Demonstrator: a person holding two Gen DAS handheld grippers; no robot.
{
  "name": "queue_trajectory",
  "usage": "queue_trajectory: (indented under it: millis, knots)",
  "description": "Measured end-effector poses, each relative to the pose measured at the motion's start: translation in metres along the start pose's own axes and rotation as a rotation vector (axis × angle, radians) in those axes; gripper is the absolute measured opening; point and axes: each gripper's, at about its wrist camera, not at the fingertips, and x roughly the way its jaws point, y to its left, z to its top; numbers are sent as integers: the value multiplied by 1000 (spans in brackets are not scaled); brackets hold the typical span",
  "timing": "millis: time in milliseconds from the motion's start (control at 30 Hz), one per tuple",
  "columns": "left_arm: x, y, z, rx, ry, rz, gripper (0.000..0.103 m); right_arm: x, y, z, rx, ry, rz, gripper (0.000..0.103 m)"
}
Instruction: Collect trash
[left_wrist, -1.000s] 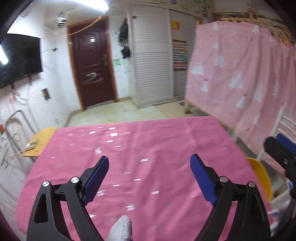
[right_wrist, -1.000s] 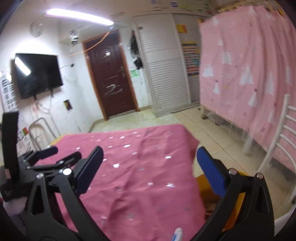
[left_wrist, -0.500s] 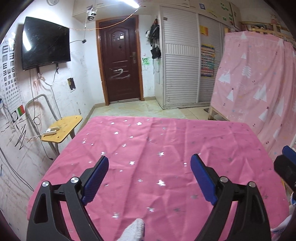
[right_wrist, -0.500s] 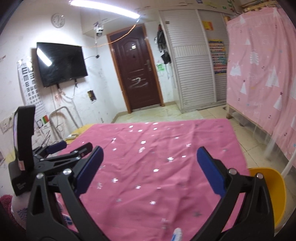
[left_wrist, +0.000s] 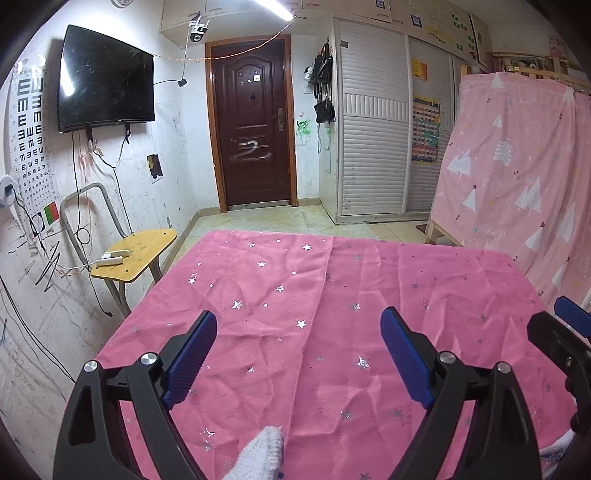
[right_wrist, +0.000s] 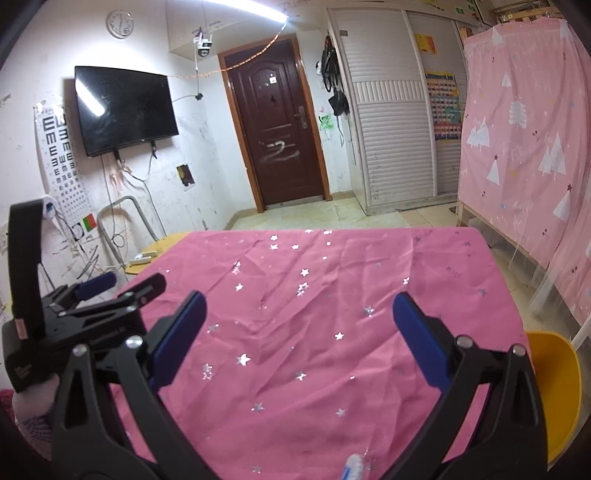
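Observation:
My left gripper (left_wrist: 298, 321) hangs open above a table under a pink cloth with silver stars (left_wrist: 332, 280), nothing between its blue pads. A white gloved fingertip (left_wrist: 262, 458) shows at the bottom edge below it. My right gripper (right_wrist: 299, 299) is also open and empty over the same cloth (right_wrist: 332, 266). In the right wrist view the left gripper (right_wrist: 129, 284) sits at the left; in the left wrist view the right gripper (left_wrist: 557, 321) pokes in at the right edge. No trash item shows on the cloth.
A yellow chair (right_wrist: 554, 387) stands at the table's right side. A yellow-seated chair (left_wrist: 136, 254) with a power strip stands at the left by the wall. Beyond are a dark door (left_wrist: 253, 129), a wall TV (left_wrist: 105, 79) and a pink curtain (left_wrist: 524, 177).
Both views have swung left: the pink curtain slid to the right edge, and the TV, door and left-hand chair came into view. Both grippers stayed open.

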Motion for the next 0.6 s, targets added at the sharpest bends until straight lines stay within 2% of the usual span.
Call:
queue_trajectory:
  millis: [600]
  knots:
    - [7,6,-8,5,1,-8,82,5,-2,-2,-4,18,-10,97]
